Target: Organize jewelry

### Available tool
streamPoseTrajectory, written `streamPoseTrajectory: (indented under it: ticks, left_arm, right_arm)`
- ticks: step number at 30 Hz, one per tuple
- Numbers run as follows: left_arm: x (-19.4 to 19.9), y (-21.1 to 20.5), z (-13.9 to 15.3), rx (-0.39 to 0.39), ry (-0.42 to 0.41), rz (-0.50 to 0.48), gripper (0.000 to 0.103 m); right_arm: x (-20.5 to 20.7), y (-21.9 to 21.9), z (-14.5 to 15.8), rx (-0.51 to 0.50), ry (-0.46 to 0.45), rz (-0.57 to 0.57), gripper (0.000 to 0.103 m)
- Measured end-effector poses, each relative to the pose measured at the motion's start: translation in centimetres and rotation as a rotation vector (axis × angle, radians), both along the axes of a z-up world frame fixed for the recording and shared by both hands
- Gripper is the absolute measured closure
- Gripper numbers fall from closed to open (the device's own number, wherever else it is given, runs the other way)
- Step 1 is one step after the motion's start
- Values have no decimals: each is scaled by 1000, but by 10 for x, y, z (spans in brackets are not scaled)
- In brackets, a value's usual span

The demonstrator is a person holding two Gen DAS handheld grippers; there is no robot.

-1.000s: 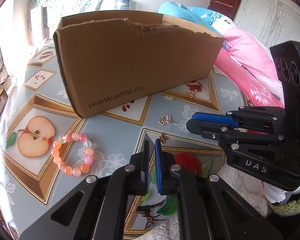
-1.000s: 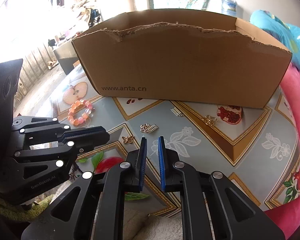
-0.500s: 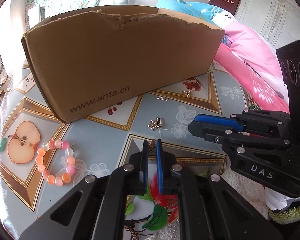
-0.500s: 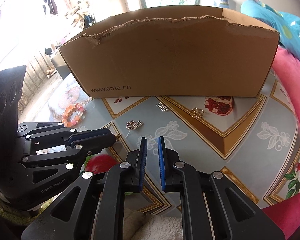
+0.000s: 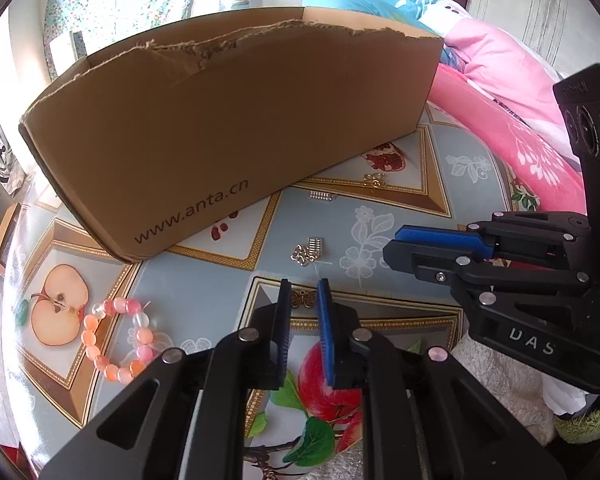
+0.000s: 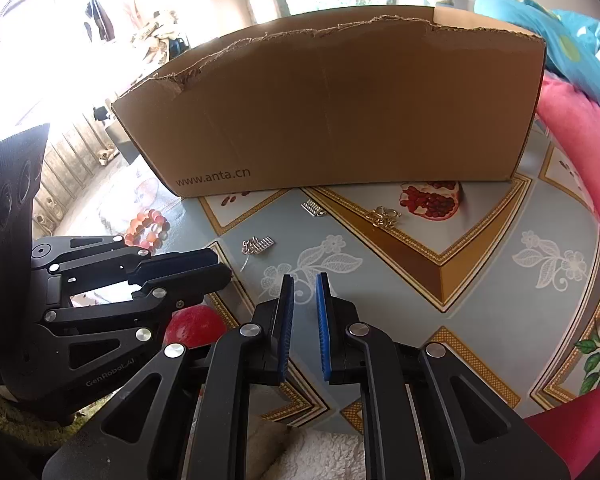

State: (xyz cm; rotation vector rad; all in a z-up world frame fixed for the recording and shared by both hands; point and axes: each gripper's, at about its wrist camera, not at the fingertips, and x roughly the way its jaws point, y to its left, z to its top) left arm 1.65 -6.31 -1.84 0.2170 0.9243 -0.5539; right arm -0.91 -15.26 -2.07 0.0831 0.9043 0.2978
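A small bronze butterfly charm point(image 5: 303, 298) lies on the fruit-patterned table point(image 5: 400, 208) between the tips of my left gripper point(image 5: 303, 286). Its jaws are opening, and the blue pads stand clear of the charm. A silver charm cluster point(image 5: 309, 251) point(image 6: 257, 245) lies just beyond. A pink and orange bead bracelet point(image 5: 89, 337) point(image 6: 152, 216) lies to the left. My right gripper point(image 6: 305, 280) hovers to the right of the left one, with a narrow gap and nothing between its pads. A tall cardboard box point(image 5: 240, 128) point(image 6: 340, 120) stands behind the jewelry.
A silver comb-like piece point(image 6: 314, 208) and a gold charm point(image 6: 384, 216) lie near the box's foot. Pink and blue bedding point(image 5: 520, 128) borders the table on the right. White fleece point(image 5: 500, 380) covers the near edge.
My left gripper has slid over to the butterfly charm and its pads have parted around it. The right gripper has shifted slightly and keeps the same narrow gap.
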Motion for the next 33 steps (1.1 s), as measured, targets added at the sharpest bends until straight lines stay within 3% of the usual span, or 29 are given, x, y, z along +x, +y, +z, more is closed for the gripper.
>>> streamPoseTrajectory:
  ticks: [2,13,18,33]
  left_arm:
    - [-2,-4,0,19,-3,-5,83]
    - [1,-18,0,86,8,31,83]
    - [3,-22,-1,111,-6,23,93]
    - [1,0,6,76,-53,35,95]
  right_arm:
    - [-1,-2,1,6,-3,0,92]
    - [-8,-19,-2,34,-12,-6,92]
    - [-14,-23,8,39,-22,-8,92]
    - [-26,-18,35,16,-63,11,90]
